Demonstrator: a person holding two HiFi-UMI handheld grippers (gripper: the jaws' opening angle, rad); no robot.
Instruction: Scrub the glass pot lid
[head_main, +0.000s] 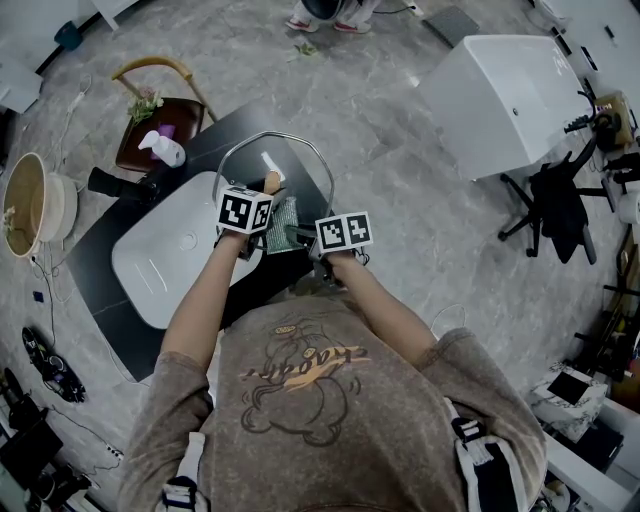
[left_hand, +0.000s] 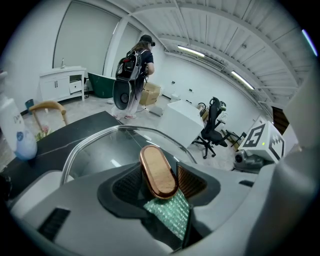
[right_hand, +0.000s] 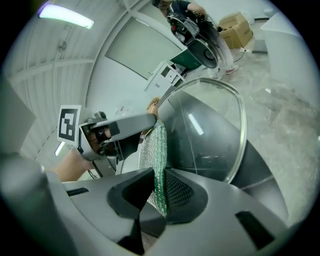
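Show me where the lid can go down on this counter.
Bare counter: the strip between sink and near-left edge, and the patch between bottle and lid. Crowded: the sink's far end, around the held lid and pad.

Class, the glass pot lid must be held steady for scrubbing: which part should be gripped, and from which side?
Probably the oval knob at the centre of the glass pot lid, approached from the knobbed face, with jaws across its narrow width. The knob stands proud, while the glass is smooth and too wide to pinch.
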